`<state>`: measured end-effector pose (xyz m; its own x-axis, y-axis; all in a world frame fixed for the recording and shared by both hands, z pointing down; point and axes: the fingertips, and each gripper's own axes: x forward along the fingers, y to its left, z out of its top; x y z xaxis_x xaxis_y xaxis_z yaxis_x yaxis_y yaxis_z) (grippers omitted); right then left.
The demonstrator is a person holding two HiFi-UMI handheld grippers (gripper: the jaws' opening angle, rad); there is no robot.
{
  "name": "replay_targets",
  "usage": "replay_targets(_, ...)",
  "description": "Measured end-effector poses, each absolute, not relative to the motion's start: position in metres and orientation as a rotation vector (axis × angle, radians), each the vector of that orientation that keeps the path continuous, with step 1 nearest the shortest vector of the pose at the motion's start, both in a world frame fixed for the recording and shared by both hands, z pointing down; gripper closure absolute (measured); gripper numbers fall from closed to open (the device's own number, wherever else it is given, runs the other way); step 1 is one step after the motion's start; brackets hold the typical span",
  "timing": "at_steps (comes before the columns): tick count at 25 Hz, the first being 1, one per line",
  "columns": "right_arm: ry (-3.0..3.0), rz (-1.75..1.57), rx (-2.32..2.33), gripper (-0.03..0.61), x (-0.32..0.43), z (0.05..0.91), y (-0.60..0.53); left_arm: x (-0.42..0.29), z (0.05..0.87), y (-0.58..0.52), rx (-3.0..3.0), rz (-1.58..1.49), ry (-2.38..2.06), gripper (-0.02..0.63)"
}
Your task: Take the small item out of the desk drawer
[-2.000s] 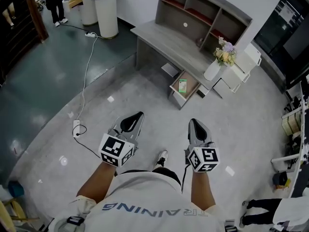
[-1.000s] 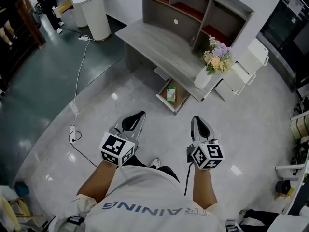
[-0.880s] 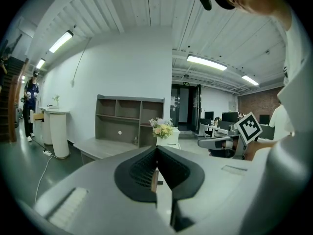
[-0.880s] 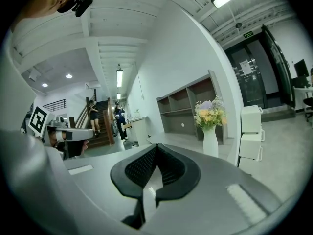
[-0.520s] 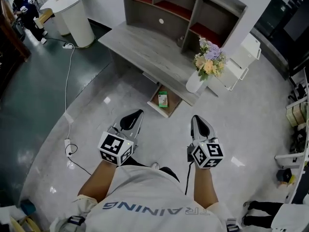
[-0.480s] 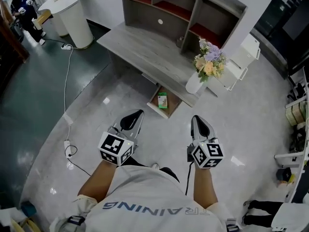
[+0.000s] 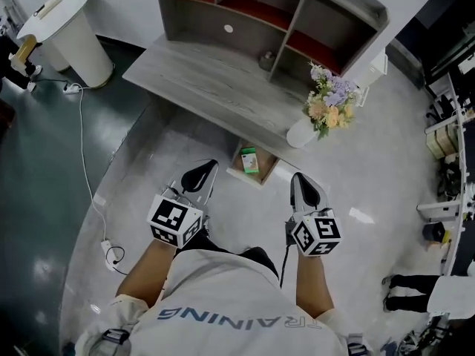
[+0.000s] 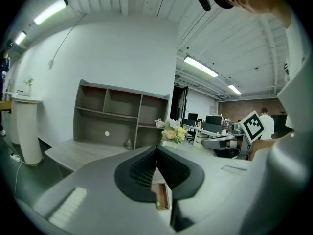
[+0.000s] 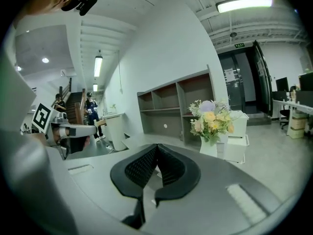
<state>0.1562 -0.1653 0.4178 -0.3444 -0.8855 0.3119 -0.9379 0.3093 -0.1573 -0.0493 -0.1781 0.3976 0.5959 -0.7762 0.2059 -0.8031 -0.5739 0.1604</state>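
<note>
The grey desk (image 7: 200,76) stands ahead with its low drawer (image 7: 256,175) pulled open over the floor. A small green and white item (image 7: 249,160) lies in the drawer. My left gripper (image 7: 208,166) is shut and empty, hovering just left of the drawer. My right gripper (image 7: 296,178) is also shut and empty, just right of it. In the left gripper view the closed pads (image 8: 157,150) meet at the tip, and the drawer (image 8: 161,192) with the green item (image 8: 156,204) shows below them. The right gripper's pads (image 9: 157,147) also meet.
A white vase of flowers (image 7: 326,110) stands on the floor at the desk's right end, close to my right gripper. A shelf unit (image 7: 267,13) sits on the desk. A white pedestal (image 7: 63,32) and a floor cable (image 7: 83,147) lie left. Someone's legs (image 7: 408,291) are at lower right.
The person has walked toward the desk, so the desk and open drawer have drawn closer to both grippers. Both grippers stay shut and side by side.
</note>
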Motion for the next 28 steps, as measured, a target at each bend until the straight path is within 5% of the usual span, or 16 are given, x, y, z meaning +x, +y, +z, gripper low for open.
replay_targets(11, -2.316, 0.468, 1.794, 0.561, 0.127, 0.432, -0.193, -0.074, 0.421, -0.223, 2.609, 0.222, -1.164, 0.615)
replay_targets(23, -2.427, 0.307, 1.810, 0.558, 0.180, 0.385, -0.191, -0.012, 0.381, -0.214, 2.683, 0.171, -1.221, 0.615)
replay_targets(28, -2.486, 0.271, 1.761, 0.449, 0.179, 0.374, -0.187, -0.004, 0.370, -0.205, 2.689, 0.155, -1.247, 0.615)
